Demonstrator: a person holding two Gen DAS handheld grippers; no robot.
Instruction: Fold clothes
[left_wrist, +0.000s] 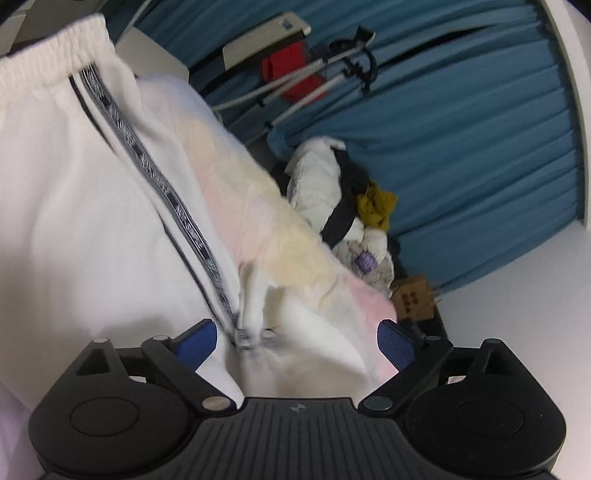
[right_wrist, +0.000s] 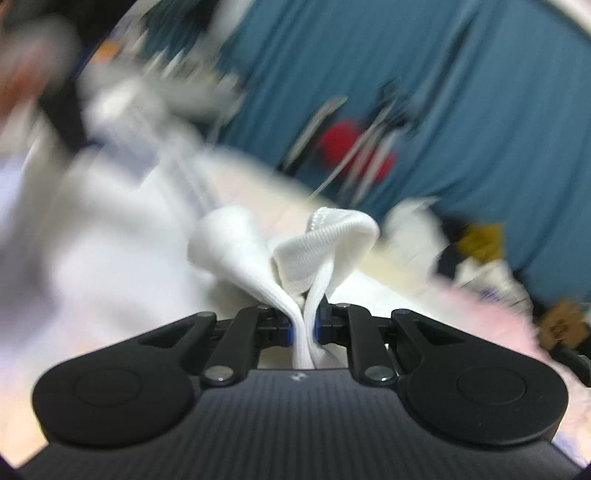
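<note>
Right wrist view: the right gripper (right_wrist: 306, 325) has its jaws closed tight on a bunched white ribbed hem (right_wrist: 325, 236), which fans out in two lobes just ahead of the blue pads. Everything beyond that is smeared by motion blur, so the lie of the rest of the cloth cannot be read from this side.

Left wrist view: the left gripper (left_wrist: 295, 341) has its jaws spread wide and clamps nothing; the white trousers (left_wrist: 74, 206) pass between the fingers (left_wrist: 197, 341), with the dark patterned side stripe (left_wrist: 166, 192) running up to the elastic waistband (left_wrist: 48, 55). The trousers lie over a pale pastel-tinted surface (left_wrist: 280, 236), possibly a bed cover. A heap of other clothes (left_wrist: 340, 199) sits beyond, against a blue curtain (left_wrist: 480, 147).

Risks, as judged: with only one end held, a fast sweep could drag the trousers askew or crease the layers unevenly. The thick bunch in the closed jaws may slip out. The open jaws could catch more cloth than wanted when closing.
</note>
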